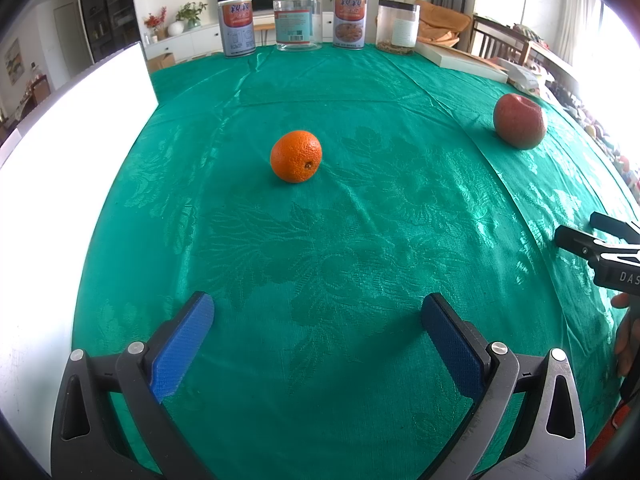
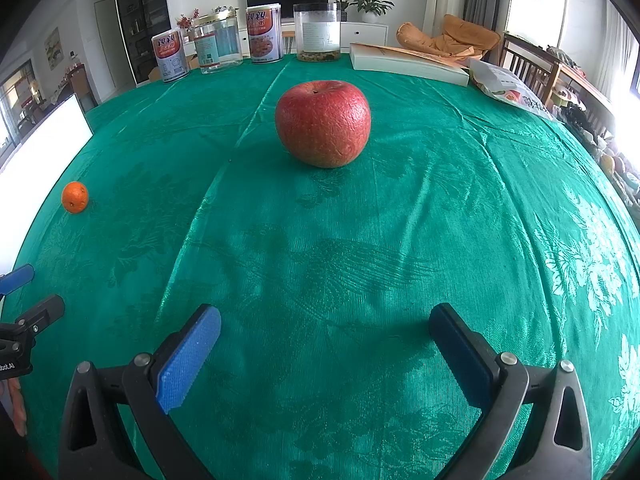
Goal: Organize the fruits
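We see a table (image 1: 320,240) draped in a green patterned cloth, viewed from both wrist cameras. The left gripper (image 1: 318,320) hovers low over the cloth with its blue-padded jaws set wide apart and nothing between them. Ahead of it, roughly on its centre line, lies the orange (image 1: 296,156), resting on the cloth with its stem scar turned toward the camera. The apple (image 1: 519,121), red with a greenish underside, sits well apart from the orange, farther to the right.

In the right wrist view we find the right gripper (image 2: 325,322) likewise held with its jaws wide apart and empty. The apple stands upright straight ahead of it, stem hollow uppermost, while the orange appears small at the far left. The tip of each gripper intrudes at the edge of the other's view.

Along the far edge of the table we note, from left to right, a labelled can (image 1: 236,27), a glass jar (image 1: 297,20) with a teal label, a second can (image 1: 350,20), and a clear canister (image 1: 398,26) with dark matter at its bottom. A white box (image 1: 464,62) lies beside them to the right. A white board (image 1: 60,184) stands along the table's left side.
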Motion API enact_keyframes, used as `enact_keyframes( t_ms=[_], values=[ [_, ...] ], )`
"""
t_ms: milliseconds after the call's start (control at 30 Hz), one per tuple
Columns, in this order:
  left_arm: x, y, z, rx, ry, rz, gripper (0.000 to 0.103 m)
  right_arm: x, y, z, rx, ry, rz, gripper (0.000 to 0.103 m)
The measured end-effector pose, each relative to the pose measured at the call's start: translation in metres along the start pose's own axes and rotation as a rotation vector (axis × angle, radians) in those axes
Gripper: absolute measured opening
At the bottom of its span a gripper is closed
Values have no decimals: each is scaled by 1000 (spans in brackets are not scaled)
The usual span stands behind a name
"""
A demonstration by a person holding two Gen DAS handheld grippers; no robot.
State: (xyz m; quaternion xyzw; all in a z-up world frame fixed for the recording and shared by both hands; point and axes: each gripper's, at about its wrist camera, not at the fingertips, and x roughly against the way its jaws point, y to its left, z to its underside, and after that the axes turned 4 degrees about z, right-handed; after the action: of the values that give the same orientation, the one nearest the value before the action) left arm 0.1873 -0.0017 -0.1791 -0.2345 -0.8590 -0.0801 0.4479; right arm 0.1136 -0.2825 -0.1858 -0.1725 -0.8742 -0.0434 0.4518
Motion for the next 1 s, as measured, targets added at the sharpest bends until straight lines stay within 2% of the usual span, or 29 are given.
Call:
enact_keyframes(
  t_ms=[600,700,800,867,967,1000],
  values=[
    [0,1,0,1,0,3,102,-2,-1,-1,-9,1,9,103],
    [3,5,-2,7,-1,51,103,-1,-1,0,-11,0,10,103],
    [5,23,-12,122,-16,148,102,-1,-2,1,-15,0,13,103],
    [-1,27,-25,157,-19,186,101,-1,-1,1,-15,0,11,103],
    [-19,19,-50,94,1,143,100,3,-8,0,-44,-11,-27,103],
    [-22,17,-54,73,2,127,95,7,-14,-4,-69,-21,-55,103]
  ],
)
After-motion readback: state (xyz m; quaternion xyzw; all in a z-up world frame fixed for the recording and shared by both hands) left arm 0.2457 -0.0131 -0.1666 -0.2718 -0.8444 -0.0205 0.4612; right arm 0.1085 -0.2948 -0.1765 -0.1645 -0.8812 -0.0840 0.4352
